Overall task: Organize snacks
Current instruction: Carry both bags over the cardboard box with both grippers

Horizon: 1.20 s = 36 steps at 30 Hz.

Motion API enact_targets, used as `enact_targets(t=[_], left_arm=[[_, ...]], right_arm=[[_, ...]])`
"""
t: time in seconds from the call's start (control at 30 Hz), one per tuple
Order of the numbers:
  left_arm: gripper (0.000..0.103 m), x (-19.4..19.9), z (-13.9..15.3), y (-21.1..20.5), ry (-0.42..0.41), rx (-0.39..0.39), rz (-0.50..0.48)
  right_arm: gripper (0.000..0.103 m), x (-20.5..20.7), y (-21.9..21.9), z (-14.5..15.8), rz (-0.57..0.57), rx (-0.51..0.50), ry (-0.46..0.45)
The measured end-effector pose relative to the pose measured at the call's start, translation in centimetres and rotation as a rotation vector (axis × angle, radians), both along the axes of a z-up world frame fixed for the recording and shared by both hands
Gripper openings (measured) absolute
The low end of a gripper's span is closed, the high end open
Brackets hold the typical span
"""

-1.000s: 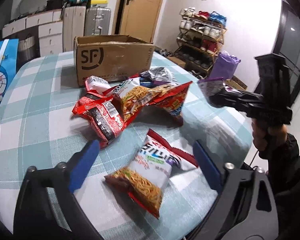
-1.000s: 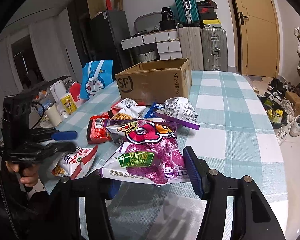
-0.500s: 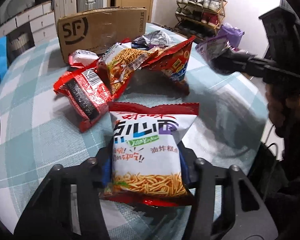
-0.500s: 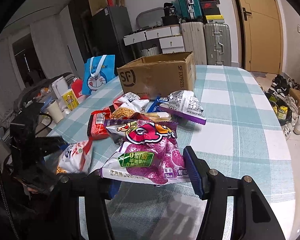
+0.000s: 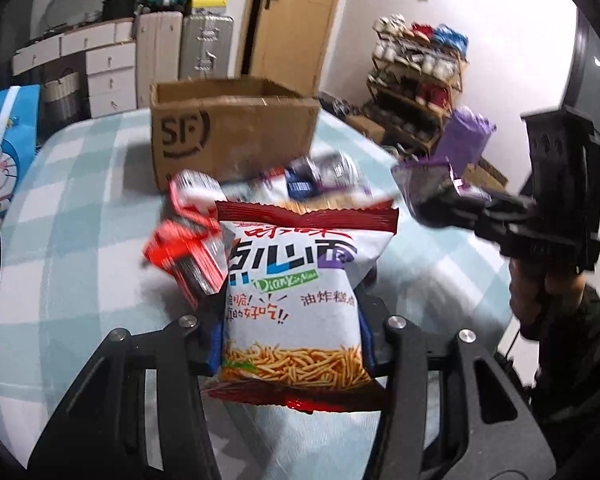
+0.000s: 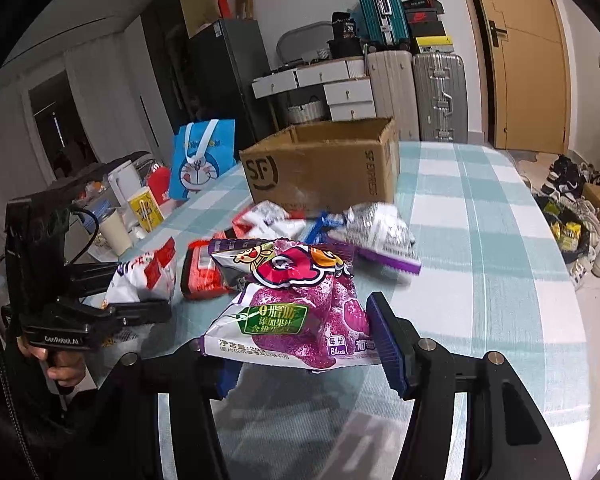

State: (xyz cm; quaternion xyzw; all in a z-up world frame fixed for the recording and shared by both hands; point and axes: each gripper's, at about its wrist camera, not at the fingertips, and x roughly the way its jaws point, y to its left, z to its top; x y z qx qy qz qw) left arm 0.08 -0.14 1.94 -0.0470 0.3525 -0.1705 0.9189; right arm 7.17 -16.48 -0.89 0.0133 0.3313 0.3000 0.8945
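This is a lived-in home – a dining table (image 6: pixel 500 216) under a checked cloth, a wooden door (image 6: pixel 520 52) and a shoe rack (image 5: pixel 416 76). Suitcases (image 6: pixel 416 92) and white drawers (image 6: pixel 340 92) line the wall.

Table (image 6: pixel 480 216) under pale blue and white check cloth. White walls. Wooden door (image 6: pixel 520 52) at far end, shut. Beside it two upright suitcases (image 6: pixel 416 92), silver and cream; teal suitcase (image 6: pixel 376 10) on top of white drawers (image 6: pixel 332 88). Dark tall cabinet (image 6: pixel 224 80) left of drawers. Shoe rack (image 5: pixel 416 76) by right wall, full; more shoes (image 6: pixel 576 216) on floor. Blue cartoon bag (image 6: pixel 200 160) at table's left edge. Light flat, bright glare on right wall.
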Motion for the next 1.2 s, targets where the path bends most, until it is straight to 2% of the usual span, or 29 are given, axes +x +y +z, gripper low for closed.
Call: enact_targets(t=[0.3,0.57,1.2], left_arm=[[0.046,4.9,4.2,1.9,-0.053,-0.040,0.103],[0.046,10.1,7.1,2.9,-0.091,-0.033,0.156],[0.046,26.1,8.2,4.8,-0.070,-0.023,0.207]], right_arm=[[0.058,3.3,0.7,2.7,-0.049,0.027,-0.022],[0.058,7.1,1.7,4.8,-0.073,0.043,-0.030],[0.058,16.1,5.5,5.7,-0.055,0.090,-0.042]])
